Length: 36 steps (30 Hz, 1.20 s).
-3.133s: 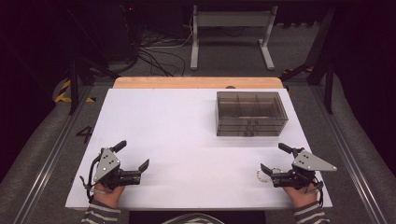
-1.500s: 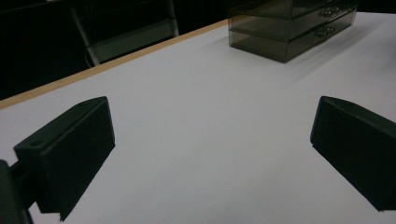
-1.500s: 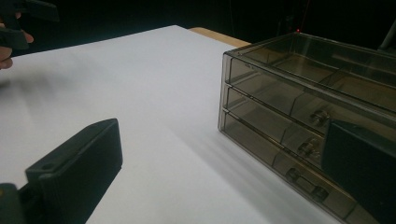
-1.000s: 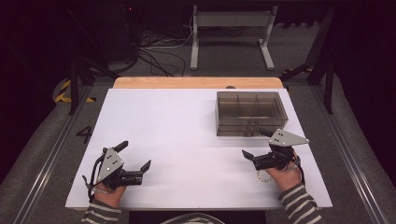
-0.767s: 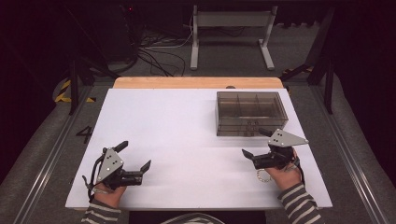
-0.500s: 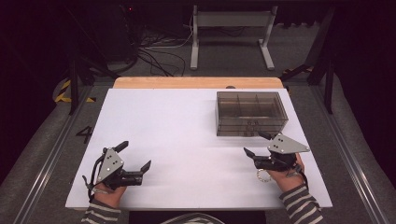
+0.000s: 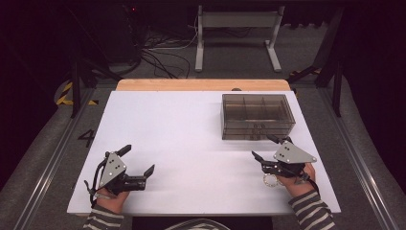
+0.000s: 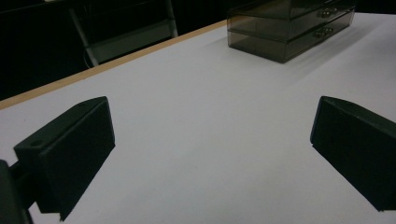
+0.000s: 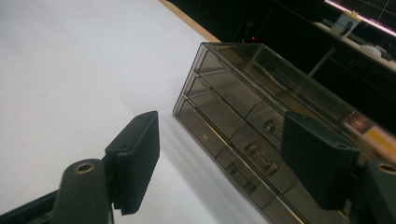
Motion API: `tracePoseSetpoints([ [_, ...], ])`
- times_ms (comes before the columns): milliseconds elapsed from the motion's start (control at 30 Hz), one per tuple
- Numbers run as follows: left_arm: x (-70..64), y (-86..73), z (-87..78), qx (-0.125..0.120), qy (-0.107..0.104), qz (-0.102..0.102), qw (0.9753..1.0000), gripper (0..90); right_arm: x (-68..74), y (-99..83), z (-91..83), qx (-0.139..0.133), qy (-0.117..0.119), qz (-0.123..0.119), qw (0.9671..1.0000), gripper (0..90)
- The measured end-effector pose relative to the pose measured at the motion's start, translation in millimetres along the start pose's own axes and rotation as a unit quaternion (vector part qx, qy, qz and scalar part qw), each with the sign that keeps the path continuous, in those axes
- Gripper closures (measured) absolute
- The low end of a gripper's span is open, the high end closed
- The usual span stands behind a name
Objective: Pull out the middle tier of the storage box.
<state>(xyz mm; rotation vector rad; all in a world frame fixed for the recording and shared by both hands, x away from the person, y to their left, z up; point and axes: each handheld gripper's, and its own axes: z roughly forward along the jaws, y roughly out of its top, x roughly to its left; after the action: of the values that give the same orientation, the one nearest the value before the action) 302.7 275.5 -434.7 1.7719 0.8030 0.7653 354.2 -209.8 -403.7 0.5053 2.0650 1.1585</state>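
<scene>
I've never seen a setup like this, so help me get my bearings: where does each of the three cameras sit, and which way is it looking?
High view: fixed above the person's side, looking forward and down on the white table; both hands, striped sleeves, left tongs and right tongs show.
Left gripper view: rides on the left tongs, looking low across the table; its two black jaws stand wide apart.
Right gripper view: rides on the right tongs, tilted, facing the drawer fronts close by; its jaws are open.
Shared: all three show the smoky clear drawer box.
</scene>
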Motion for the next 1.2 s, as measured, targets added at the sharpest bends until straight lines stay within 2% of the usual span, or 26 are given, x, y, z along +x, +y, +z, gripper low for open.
tracePoseSetpoints([
  [100, 0.2, 0.2, -0.4, -0.002, 0.001, 0.0, 1.0, 0.5, 0.7, 0.4, 0.8, 0.002, -0.002, -0.015, 0.9999, 29.1],
  [167, 0.2, 0.2, -0.5, -0.002, 0.001, 0.0, 1.0, 0.5, 2.0, 2.1, 2.0, 0.013, -0.013, -0.039, 0.9991, 29.1],
  [300, 0.4, 0.2, -0.5, -0.002, 0.001, -0.001, 1.0, 0.5, 5.1, 5.6, 3.0, 0.027, -0.032, -0.086, 0.9954, 31.3],
  [467, 0.1, 0.2, -0.3, -0.002, 0.001, 0.0, 1.0, 0.5, 8.4, 5.1, 4.0, 0.045, -0.056, -0.101, 0.9923, 35.1],
  [600, 0.1, 0.0, -0.1, -0.001, 0.0, 0.0, 1.0, 0.5, 13.2, 2.9, 6.1, 0.053, -0.08, -0.14, 0.9854, 36.9],
  [767, -0.3, 0.1, 0.2, -0.001, 0.0, 0.001, 1.0, 0.5, 16.6, -0.1, 8.4, 0.064, -0.094, -0.163, 0.9802, 39.2],
  [933, -0.4, 0.1, 0.5, 0.0, 0.0, 0.001, 1.0, 0.5, 20.5, -3.5, 11.9, 0.079, -0.107, -0.191, 0.9725, 41.2],
  [1067, -0.3, 0.0, 0.2, 0.0, 0.0, 0.001, 1.0, 0.5, 22.9, -4.9, 13.3, 0.081, -0.111, -0.204, 0.9693, 42.3],
  [1200, -0.1, 0.0, 0.2, 0.0, 0.001, 0.001, 1.0, 0.5, 24.7, -5.7, 13.9, 0.078, -0.114, -0.211, 0.9677, 42.7],
])
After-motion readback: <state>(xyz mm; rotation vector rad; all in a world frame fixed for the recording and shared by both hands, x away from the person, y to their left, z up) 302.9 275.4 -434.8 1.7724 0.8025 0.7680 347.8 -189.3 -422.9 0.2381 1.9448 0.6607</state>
